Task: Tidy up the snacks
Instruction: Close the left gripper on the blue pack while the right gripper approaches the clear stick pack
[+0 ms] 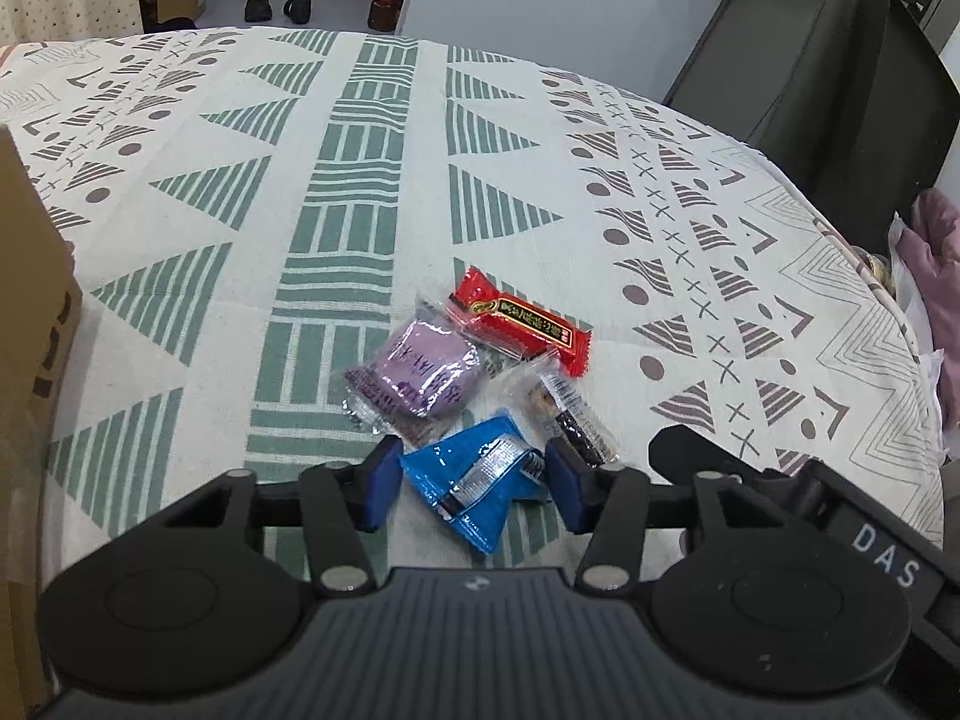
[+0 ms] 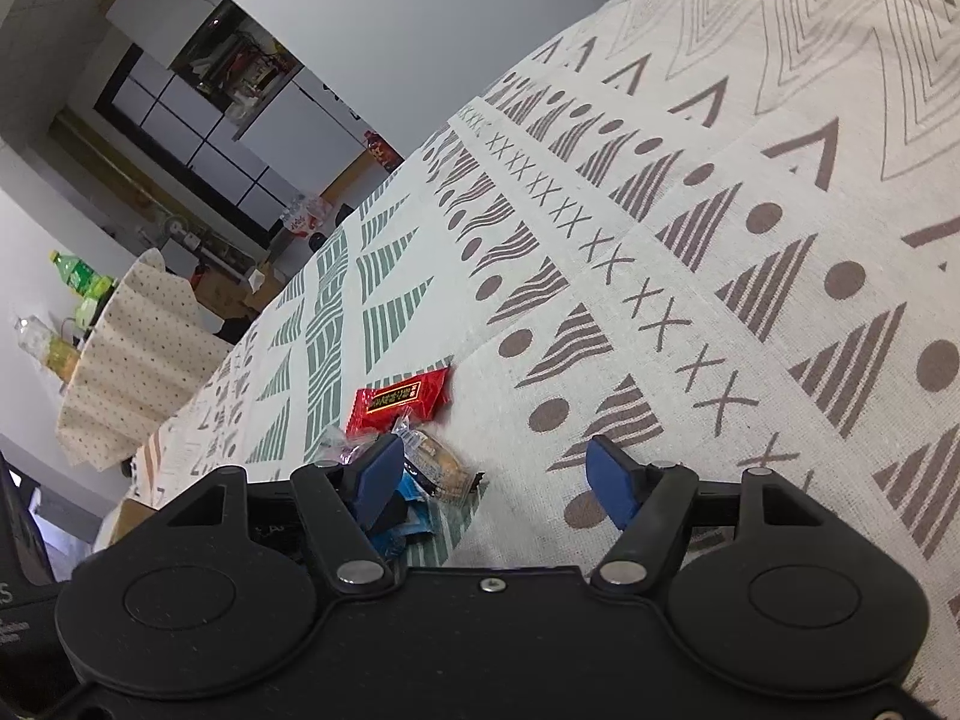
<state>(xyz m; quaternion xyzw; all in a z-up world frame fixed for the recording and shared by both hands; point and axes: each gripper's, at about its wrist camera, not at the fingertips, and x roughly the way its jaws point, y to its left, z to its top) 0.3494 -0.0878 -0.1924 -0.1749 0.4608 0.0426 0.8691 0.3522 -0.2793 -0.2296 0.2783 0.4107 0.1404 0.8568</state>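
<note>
Four wrapped snacks cluster on the patterned tablecloth; the left gripper straddles the shiny blue foil packet, jaws spread; the right gripper gapes empty.

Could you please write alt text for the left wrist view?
The open left gripper straddles a blue snack packet on a patterned tablecloth. Just beyond lie a purple packet, a red bar and a clear-wrapped biscuit.
</note>
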